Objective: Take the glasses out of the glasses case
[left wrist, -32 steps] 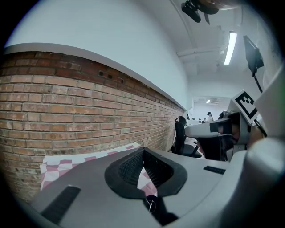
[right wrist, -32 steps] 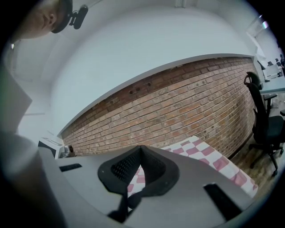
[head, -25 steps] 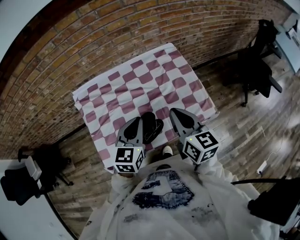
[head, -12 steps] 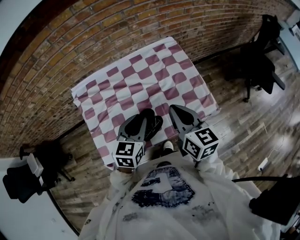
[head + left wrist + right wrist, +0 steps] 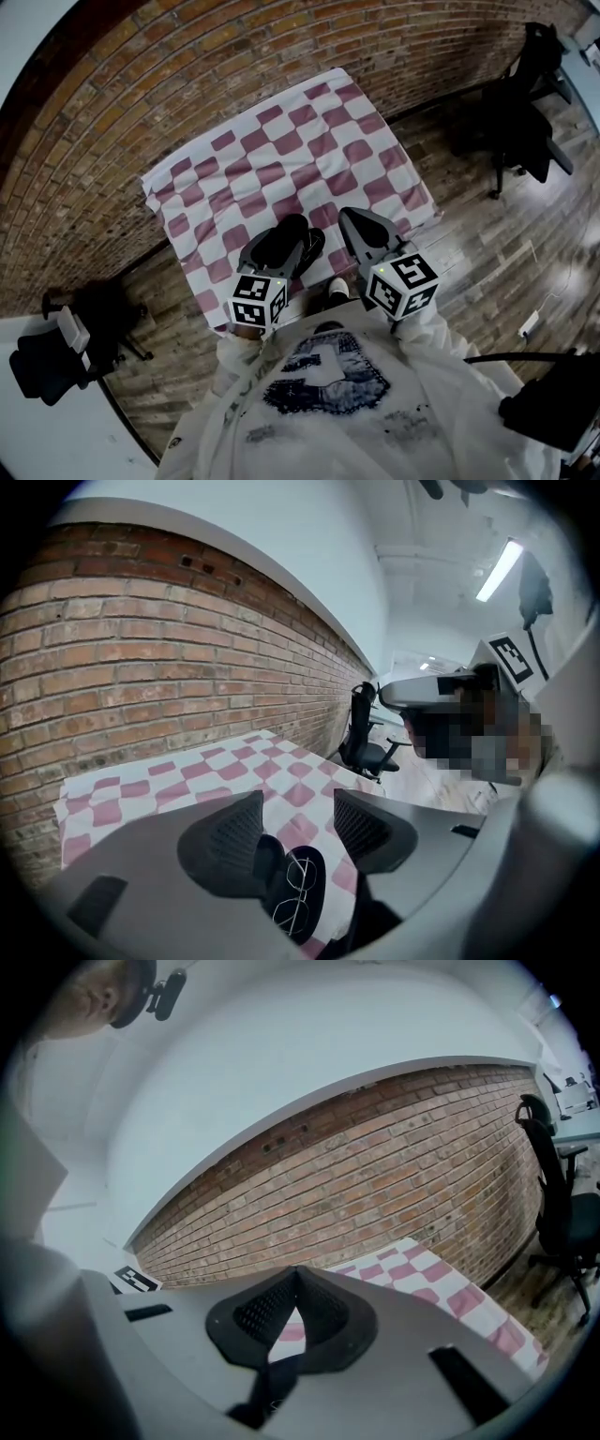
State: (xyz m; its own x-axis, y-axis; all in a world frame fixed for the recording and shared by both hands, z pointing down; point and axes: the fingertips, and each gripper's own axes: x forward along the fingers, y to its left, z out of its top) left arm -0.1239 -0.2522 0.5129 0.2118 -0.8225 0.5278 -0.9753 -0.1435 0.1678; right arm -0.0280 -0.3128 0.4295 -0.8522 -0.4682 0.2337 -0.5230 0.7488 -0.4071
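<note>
A black glasses case (image 5: pixel 292 231) lies open on the checkered tablecloth (image 5: pixel 281 150), close to the table's near edge. In the left gripper view, thin wire-framed glasses (image 5: pixel 298 890) rest inside the case (image 5: pixel 317 872). My left gripper (image 5: pixel 279 247) hangs just over the case, pointing down at it. Its jaws are opening, and they press on nothing. The case shows below and between the two fingers (image 5: pixel 230 832) of the left gripper (image 5: pixel 294 804). To the right of the case, my right gripper (image 5: pixel 348 219) is shut and empty, and the right gripper (image 5: pixel 296 1275) shows its pads meeting.
A brick wall (image 5: pixel 187 66) runs behind the table. Black office chairs stand on the wooden floor at the right (image 5: pixel 511 141) and lower left (image 5: pixel 56 356). The person's white sleeves and shirt (image 5: pixel 328 412) fill the near side.
The left gripper has sunk toward the case and its jaws have gone from shut to wide apart. The right gripper has stayed in place.
</note>
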